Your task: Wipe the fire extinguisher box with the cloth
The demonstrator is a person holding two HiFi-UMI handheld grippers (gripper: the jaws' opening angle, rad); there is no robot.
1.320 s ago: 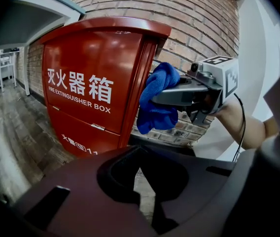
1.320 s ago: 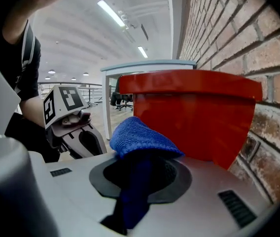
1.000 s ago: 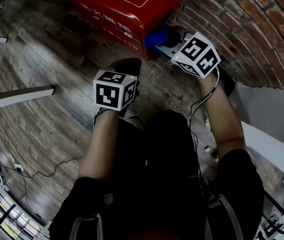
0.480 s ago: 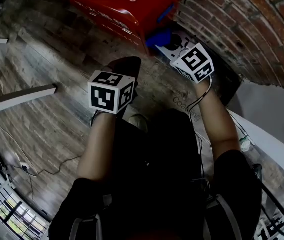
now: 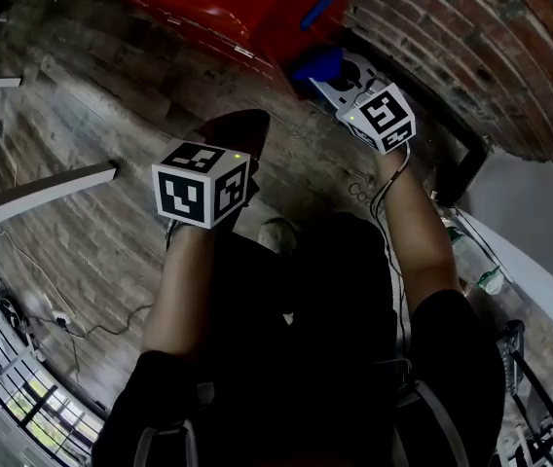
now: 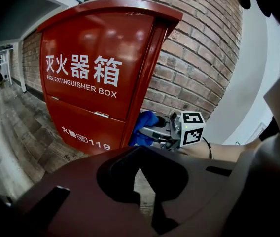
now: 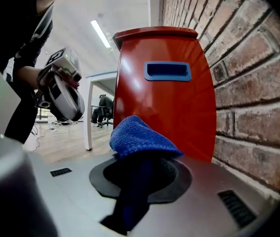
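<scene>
The red fire extinguisher box [image 5: 228,8] stands against the brick wall; its front with white lettering [image 6: 95,73] fills the left gripper view. My right gripper [image 5: 345,78] is shut on a blue cloth [image 5: 317,66], held at the box's side next to the wall. In the right gripper view the cloth [image 7: 140,139] bulges out of the jaws just before the red side panel [image 7: 174,107] with its blue handle recess [image 7: 167,70]. My left gripper [image 5: 233,129], dark red, hangs lower and to the left, over the floor, shut on nothing [image 6: 141,162].
The brick wall [image 5: 471,37] runs along the right of the box. A white bar [image 5: 43,188] and cables [image 5: 53,319] lie on the wooden floor at left. A white desk edge [image 5: 539,270] with a bottle [image 5: 471,261] curves at right. A seated person [image 7: 100,107] is far off.
The head view has tilted, so the box sits higher in the picture. My right gripper keeps the cloth by the box's side. My left gripper has drifted slightly left.
</scene>
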